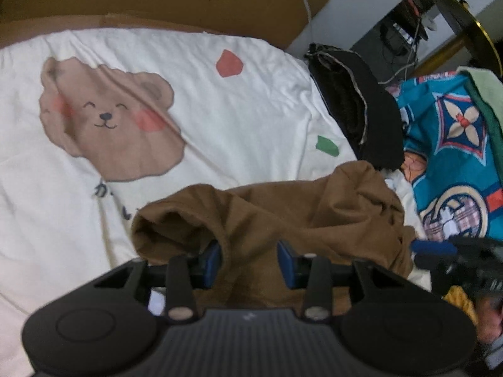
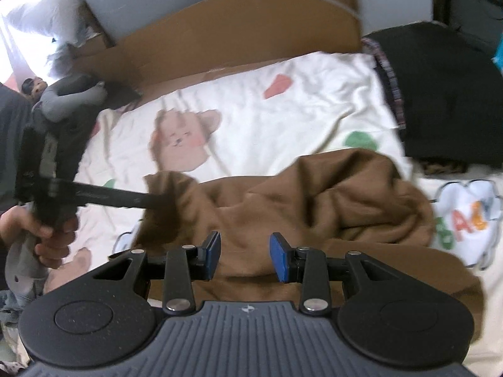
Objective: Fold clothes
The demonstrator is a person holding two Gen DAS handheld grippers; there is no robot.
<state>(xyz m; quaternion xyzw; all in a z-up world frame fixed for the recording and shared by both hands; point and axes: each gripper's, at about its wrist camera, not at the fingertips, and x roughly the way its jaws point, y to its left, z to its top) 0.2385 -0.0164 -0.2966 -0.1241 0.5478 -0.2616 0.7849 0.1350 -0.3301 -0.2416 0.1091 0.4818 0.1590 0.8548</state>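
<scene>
Brown knit fabric forms the task item: a brown garment [image 1: 283,207] lying crumpled on the white bear-print sheet [image 1: 220,94]. All positions below are stated relative to this garment.

Left gripper [image 1: 248,260]: its blue pads [image 1: 213,259] stand on either side of a raised fold at the garment's near edge, with cloth bunched between them. In the right wrist view, this same tool [image 2: 163,202] enters from the left, held by a person's hand [image 2: 47,235], and its tip is buried in an upturned corner of the garment [image 2: 314,213]; it grips that corner.

Right gripper [image 2: 245,256]: its jaws stand partly apart directly above the garment's near portion. Fabric shows between the pads; whether they press on it cannot be determined.

Beyond the garment's far edge, the sheet shows a brown bear face [image 1: 110,116]. A black folded item [image 1: 355,103] lies beyond the garment to the right. Further right is a blue patterned cloth [image 1: 456,157]. A cardboard box [image 2: 239,31] stands past the sheet's far edge.
</scene>
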